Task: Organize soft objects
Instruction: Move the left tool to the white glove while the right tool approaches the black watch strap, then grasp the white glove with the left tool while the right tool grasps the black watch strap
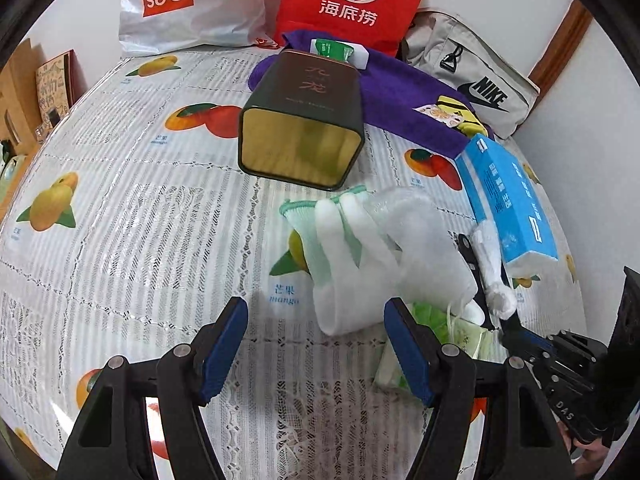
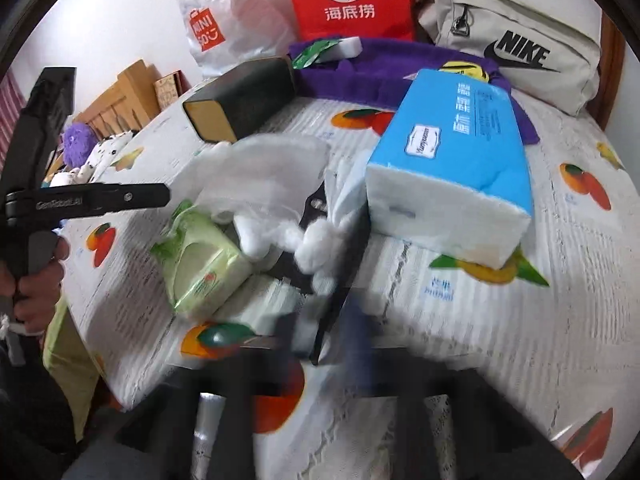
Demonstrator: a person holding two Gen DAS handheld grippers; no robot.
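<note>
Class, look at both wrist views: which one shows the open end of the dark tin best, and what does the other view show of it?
The left wrist view: the dark tin lies on its side with its gold-lined opening facing the camera. In the right wrist view the tin is smaller, seen from the side, and its opening is only a narrow slanted patch.

The left tongs (image 1: pixel 316 336) are matte black, with angular arms cut through by triangular openings, round silver screws at the joints, and ribbed blue pads (image 1: pixel 224 354) on the inner faces of the fingers. The right tongs (image 1: pixel 506 320) are the same black and blue, stamped "DAS" in white. The left tool's side bar reads "GenRobot.AI". The person's hand (image 2: pixel 34 280) emerges from a pale yellow-green garment.
</note>
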